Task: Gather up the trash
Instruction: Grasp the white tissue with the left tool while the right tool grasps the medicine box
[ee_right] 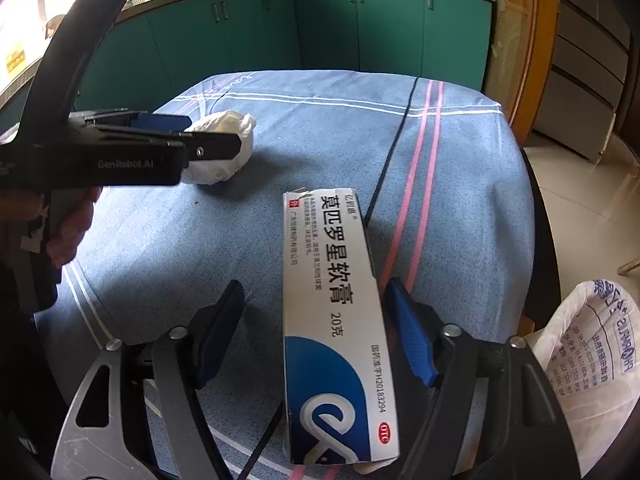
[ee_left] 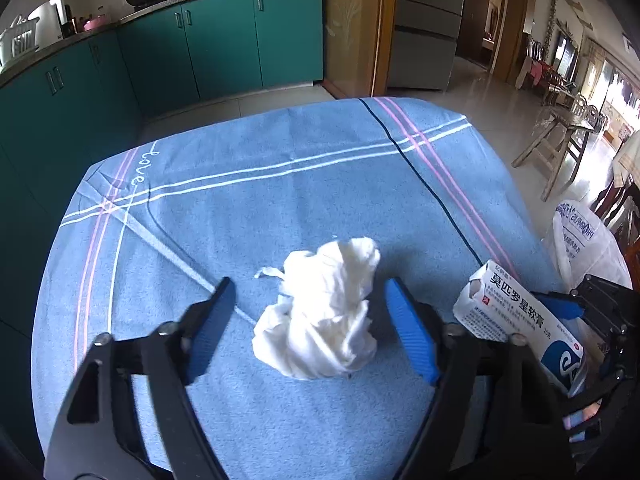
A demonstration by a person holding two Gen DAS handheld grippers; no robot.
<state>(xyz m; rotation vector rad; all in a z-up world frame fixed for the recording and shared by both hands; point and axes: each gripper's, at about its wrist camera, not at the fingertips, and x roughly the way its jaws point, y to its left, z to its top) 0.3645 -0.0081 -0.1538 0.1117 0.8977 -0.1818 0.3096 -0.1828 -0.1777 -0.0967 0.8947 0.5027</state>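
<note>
A crumpled white tissue point(ee_left: 324, 312) lies on the blue tablecloth point(ee_left: 240, 208). My left gripper point(ee_left: 311, 284) stands open around it, with a gap between the tissue and each blue pad. In the right wrist view the left gripper point(ee_right: 216, 134) hangs over the tissue point(ee_right: 224, 148). A white and blue medicine box point(ee_right: 332, 320) sits between the jaws of my right gripper point(ee_right: 316, 284). Its right edge rests against the right pad and the left pad stands well clear, so the gripper is open. The left wrist view shows the box point(ee_left: 520, 320) at the table's right side.
A white plastic bag point(ee_right: 592, 352) with blue print gapes open just off the table's right edge, also seen as the bag point(ee_left: 584, 240). A hand point(ee_right: 72, 232) holds the left gripper. Teal cabinets point(ee_left: 224, 40) stand behind the table and a wooden bench point(ee_left: 560, 140) at the right.
</note>
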